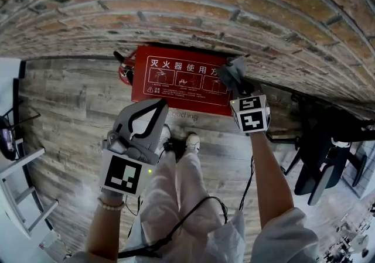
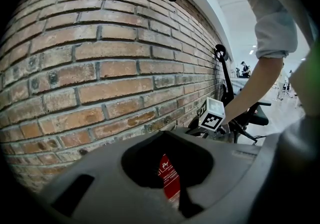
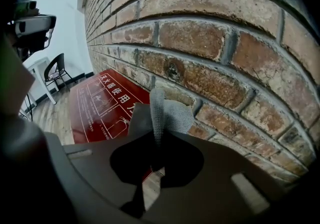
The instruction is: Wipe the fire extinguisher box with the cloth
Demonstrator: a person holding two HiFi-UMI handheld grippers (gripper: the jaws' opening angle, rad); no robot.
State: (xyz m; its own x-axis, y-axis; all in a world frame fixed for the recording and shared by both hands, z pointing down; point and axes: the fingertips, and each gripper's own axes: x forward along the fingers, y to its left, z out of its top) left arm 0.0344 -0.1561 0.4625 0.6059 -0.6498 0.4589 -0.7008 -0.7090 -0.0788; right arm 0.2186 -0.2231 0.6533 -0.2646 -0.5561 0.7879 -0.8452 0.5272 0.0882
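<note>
Jaws of left gripper (image 1: 159,105) closed together on nothing, held over the wooden floor (image 1: 70,109) just before the red fire extinguisher box (image 1: 176,80) at the foot of the brick wall (image 1: 193,4), then grey cloth (image 1: 233,71) pinched in right gripper (image 1: 237,83) at the box's right end.

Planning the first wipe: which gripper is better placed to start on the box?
Likely right. The right gripper is shut on the grey fabric cloth at the right end of the red rectangular fire extinguisher box; the left gripper is shut, holding nothing.
</note>
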